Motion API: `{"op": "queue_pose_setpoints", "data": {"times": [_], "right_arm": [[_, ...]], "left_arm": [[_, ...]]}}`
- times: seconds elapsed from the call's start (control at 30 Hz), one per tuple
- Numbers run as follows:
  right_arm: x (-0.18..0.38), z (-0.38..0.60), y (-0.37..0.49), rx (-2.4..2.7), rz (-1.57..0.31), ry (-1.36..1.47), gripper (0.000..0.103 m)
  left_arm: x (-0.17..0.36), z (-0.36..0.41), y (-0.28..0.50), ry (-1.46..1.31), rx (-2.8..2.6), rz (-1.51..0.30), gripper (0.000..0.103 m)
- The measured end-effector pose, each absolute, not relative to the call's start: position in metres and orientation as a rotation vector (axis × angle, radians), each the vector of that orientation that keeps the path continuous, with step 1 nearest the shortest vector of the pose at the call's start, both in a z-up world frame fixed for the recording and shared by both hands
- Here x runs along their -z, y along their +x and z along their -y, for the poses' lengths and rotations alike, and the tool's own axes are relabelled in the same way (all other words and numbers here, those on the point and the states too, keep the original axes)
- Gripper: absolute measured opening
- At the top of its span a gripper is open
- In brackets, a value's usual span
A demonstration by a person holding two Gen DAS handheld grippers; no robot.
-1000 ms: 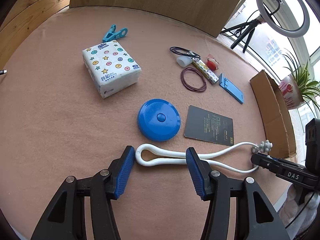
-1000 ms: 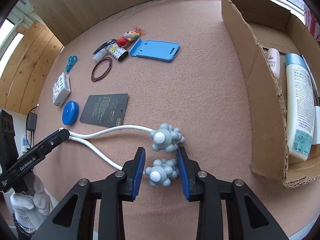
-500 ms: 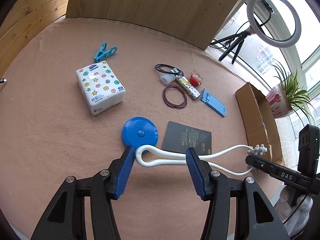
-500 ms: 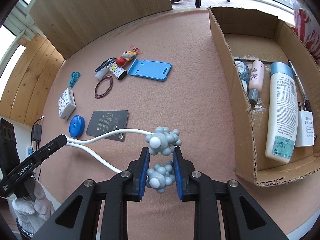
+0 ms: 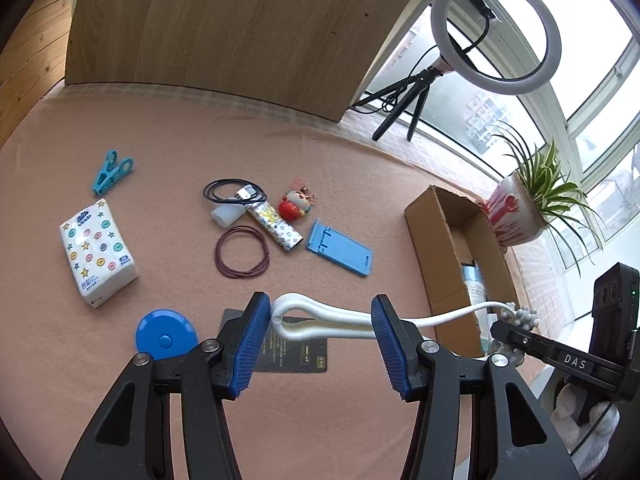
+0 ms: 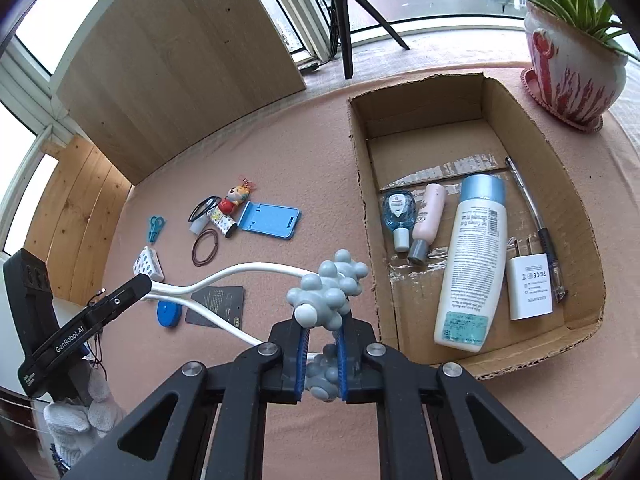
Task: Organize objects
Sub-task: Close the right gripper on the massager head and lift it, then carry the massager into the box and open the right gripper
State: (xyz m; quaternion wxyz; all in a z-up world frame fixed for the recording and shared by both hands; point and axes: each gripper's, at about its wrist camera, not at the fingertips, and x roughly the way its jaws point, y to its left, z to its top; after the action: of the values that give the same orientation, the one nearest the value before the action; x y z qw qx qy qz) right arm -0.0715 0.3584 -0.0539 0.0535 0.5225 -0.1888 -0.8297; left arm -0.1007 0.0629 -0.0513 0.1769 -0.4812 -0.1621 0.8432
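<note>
Tissue pack: far left on the cloth, untouched.
Tape measure: blue disc near my left jaw; a second ago it lay beyond the jaws.
Left gripper: I hold the massager's looped end crosswise, pads against it, part spread.
Neck massager: was flat on the cloth; now lifted clear, spanning both tools.
Right gripper: jaws have just been closing; now clamped on the lower knobbed grey ball.
Cardboard box: right, holding lotion bottle, charger, pen; more in view than before.
Meaning: pickup done; carry to box remains.
</note>
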Motion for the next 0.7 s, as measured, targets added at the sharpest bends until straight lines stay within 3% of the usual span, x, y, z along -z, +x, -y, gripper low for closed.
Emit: {"op": "queue_pose_setpoints", "data": {"times": [0.37,0.7], "right_arm": [[0.042,-0.414,-0.071,2.605,0.636,1.536,0.002],[0.046,-0.412,-0.081,2.593,0.344,1.605,0.006]], "left_arm": [[0.031,-0.196,-0.145,-1.256,-2.244,0.267,0.052],[0.026,-0.184,-0.126,-1.263,-2.274,0.254,0.052]]}}
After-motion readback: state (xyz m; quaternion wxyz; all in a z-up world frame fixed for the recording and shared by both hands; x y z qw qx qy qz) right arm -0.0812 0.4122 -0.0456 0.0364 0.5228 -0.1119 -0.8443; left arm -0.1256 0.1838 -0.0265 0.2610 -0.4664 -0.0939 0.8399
